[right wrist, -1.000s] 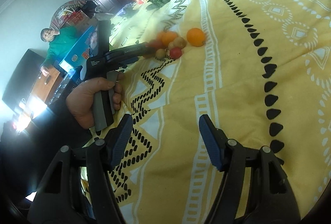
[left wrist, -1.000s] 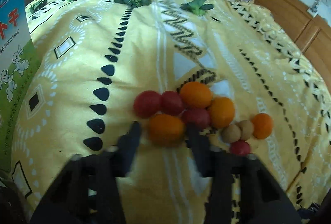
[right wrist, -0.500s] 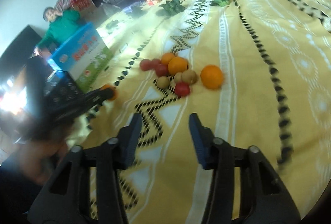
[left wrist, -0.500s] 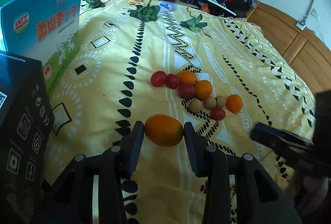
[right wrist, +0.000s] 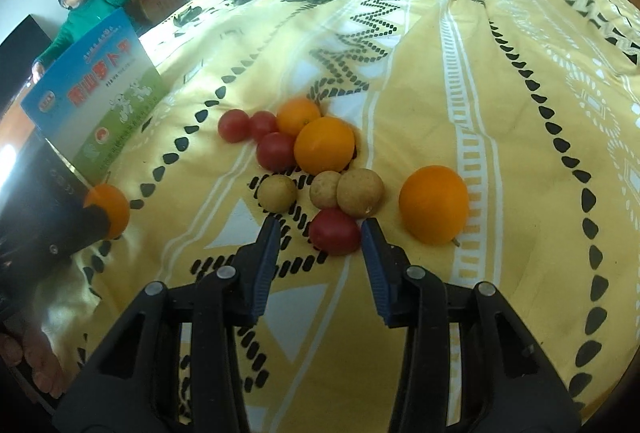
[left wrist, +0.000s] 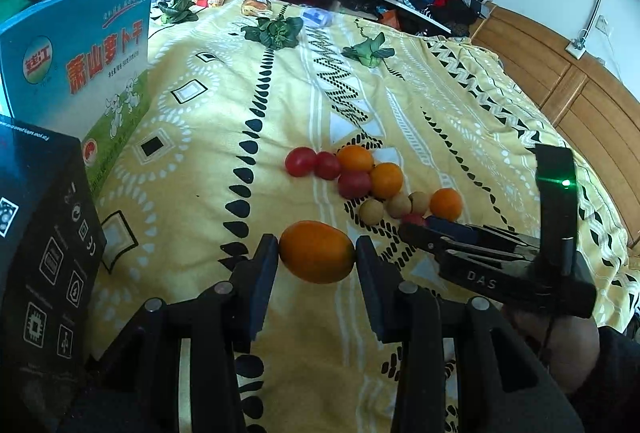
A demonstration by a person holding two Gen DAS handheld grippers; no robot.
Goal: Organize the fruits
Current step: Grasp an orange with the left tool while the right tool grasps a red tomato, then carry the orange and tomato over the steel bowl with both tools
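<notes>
Yellow patterned bedspread (left wrist: 192,137) fills the left wrist view, with a clothes pile and wooden panelling behind it. The left gripper (left wrist: 316,253) is clamped on an orange (left wrist: 316,252), both pads pressing its sides, held above the cloth short of the fruit cluster (left wrist: 360,177). A blue-green carton (left wrist: 80,73) and a black box (left wrist: 44,253) stand close on the left, leaving little room there; bare cloth lies open beyond the cluster as far as the leafy greens (left wrist: 276,31). The right gripper (left wrist: 416,231) enters from the right, its tips hiding part of a red fruit.

Right wrist view: the right gripper (right wrist: 320,233) has just narrowed its jaws; a red tomato (right wrist: 334,231) sits between the pads, with a gap at the left pad and contact at the right pad unclear. Three tan round fruits (right wrist: 346,191) touch just behind it; a lone orange (right wrist: 434,209) lies right, apart. A person in green (right wrist: 92,9), unseen in the other view, stands past the carton. Open cloth extends right.
</notes>
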